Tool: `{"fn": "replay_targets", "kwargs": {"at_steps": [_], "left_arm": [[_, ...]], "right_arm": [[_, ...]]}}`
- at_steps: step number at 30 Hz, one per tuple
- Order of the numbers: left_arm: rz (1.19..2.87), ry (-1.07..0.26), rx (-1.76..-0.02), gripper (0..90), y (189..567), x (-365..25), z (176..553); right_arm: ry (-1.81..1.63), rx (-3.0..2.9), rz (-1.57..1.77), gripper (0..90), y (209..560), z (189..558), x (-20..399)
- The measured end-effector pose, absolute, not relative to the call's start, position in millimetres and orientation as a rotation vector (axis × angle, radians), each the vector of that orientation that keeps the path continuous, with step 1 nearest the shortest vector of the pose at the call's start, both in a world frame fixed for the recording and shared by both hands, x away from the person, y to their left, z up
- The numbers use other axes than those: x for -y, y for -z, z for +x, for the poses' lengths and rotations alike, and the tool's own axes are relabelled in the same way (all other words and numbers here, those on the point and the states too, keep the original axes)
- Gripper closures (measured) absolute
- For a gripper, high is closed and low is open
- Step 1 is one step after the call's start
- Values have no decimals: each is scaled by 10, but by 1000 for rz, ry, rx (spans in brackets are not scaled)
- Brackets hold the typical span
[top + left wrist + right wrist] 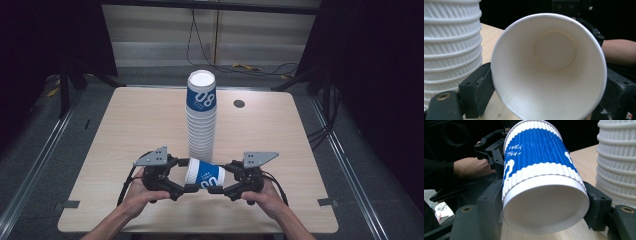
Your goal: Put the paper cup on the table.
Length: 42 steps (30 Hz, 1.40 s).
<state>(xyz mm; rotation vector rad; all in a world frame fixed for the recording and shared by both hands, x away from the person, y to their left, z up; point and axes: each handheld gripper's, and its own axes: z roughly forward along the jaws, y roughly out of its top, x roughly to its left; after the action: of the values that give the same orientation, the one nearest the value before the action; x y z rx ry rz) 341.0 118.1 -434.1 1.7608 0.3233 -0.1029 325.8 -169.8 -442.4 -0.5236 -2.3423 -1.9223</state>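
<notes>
lying sideways, cup (204,175) clamped at rim by left gripper (181,175) jaws, base by right gripper (226,181) jaws

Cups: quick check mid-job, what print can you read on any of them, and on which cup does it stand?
"08": large white digits on the blue band of the top cup of the stack.
Smaller white print beneath those digits: too small to read.
"0" plus a cut-off second digit: on the blue band of the sideways cup between the left gripper and the right gripper.
Small white lines on that cup's band, right gripper view: too blurred to read.
</notes>
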Motion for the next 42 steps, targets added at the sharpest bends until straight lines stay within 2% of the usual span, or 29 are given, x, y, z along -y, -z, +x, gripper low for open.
{"fn": "replay_targets", "kwargs": {"at_steps": [4,6,17,34,42], "left_arm": [[1757,113,-332,119,4352,-1163,3427],[1752,109,-335,88,4350,-1145,3429],[1742,108,-313,98,4345,-1098,3399],[1742,147,-264,184,4302,-1187,3399],[1778,114,-249,191,4287,-1158,3383]], "right_arm": [[1918,2349,-524,284,4422,3256,1703],[1910,2358,-514,284,4428,3254,1685],[1903,2378,-484,284,4421,3236,1645],[1842,2340,-477,280,4436,3248,1618],[1773,2365,-515,231,4446,3258,1603]]}}
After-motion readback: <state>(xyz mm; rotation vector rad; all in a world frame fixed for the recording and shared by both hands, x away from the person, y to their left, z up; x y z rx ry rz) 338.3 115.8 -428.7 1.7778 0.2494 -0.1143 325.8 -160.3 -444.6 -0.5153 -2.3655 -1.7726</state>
